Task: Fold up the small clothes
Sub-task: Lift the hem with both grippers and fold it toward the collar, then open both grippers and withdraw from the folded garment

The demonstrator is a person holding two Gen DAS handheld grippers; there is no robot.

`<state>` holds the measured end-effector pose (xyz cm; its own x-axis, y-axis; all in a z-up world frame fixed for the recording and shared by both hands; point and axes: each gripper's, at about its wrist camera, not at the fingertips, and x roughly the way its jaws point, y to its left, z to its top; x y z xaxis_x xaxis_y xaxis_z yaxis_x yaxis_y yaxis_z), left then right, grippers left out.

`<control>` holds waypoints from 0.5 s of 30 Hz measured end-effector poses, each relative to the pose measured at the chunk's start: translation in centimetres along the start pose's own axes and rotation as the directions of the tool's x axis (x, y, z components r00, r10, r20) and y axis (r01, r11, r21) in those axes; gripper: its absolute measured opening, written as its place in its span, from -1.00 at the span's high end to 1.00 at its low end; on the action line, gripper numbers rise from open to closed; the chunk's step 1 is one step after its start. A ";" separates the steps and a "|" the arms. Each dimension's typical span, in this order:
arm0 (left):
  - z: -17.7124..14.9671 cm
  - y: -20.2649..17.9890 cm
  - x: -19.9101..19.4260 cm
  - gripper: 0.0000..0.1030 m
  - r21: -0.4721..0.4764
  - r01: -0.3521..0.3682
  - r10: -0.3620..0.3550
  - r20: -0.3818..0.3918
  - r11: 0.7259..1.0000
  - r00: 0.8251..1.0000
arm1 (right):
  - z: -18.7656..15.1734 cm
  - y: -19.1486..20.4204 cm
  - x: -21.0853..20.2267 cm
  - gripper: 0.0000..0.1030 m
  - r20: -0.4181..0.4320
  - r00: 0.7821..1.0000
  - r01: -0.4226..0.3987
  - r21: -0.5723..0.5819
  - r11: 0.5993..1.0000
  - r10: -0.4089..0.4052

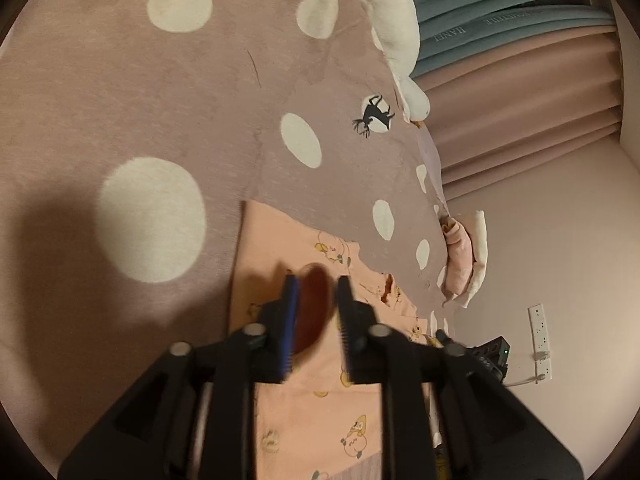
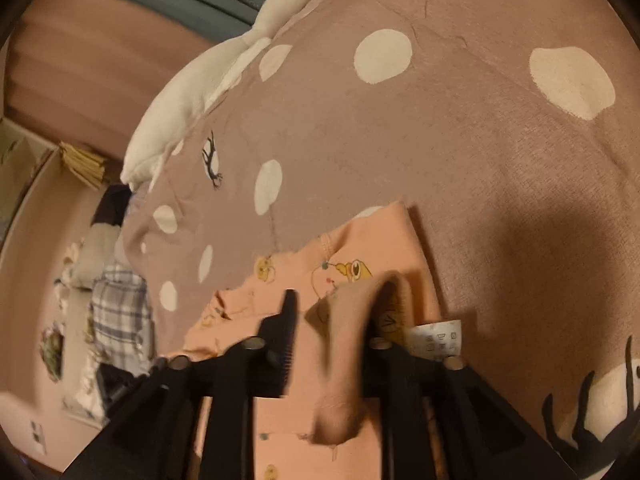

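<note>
Peach garment (image 1: 320, 392) under both hand-held grippers, long axis 12–6; left hand-held gripper (image 1: 316, 300) narrowly parted, empty; right hand-held gripper (image 2: 332, 312) narrowly parted, a fold draped between its jaws.

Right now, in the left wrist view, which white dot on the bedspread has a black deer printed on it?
The small dot near the white plush goose, by the bedspread's far edge. Every other dot is plain.

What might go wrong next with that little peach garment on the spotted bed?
A fold of the peach garment drapes between the right claw fingers; lifting away could drag it and undo the fold. Its care label sticks out and might stay showing. The left claw hovers close above the cloth and could snag it.
</note>
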<state>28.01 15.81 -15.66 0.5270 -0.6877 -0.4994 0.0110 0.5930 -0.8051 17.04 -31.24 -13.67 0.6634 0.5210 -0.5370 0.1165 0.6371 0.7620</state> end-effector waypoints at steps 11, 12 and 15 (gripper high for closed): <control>-5.4 -4.5 -1.6 0.54 0.262 -0.052 0.091 -0.140 0.964 0.986 | -2.6 3.1 -5.5 0.30 0.068 0.995 0.094 -0.275 0.957 -0.079; -6.3 -4.9 -1.2 0.54 0.288 -0.047 0.097 -0.161 0.956 0.982 | -3.4 3.6 -5.2 0.40 0.056 0.994 0.102 -0.313 0.944 -0.089; -8.5 -6.1 0.8 0.54 0.366 -0.058 0.142 -0.205 0.929 0.968 | -6.7 5.1 -3.2 0.67 -0.027 0.988 0.126 -0.448 0.885 -0.154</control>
<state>21.18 8.09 -13.89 0.3375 -0.6678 -0.6635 0.2903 0.7443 -0.6014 10.56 -25.88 -10.48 0.6174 0.4314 -0.6578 -0.1443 0.8841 0.4445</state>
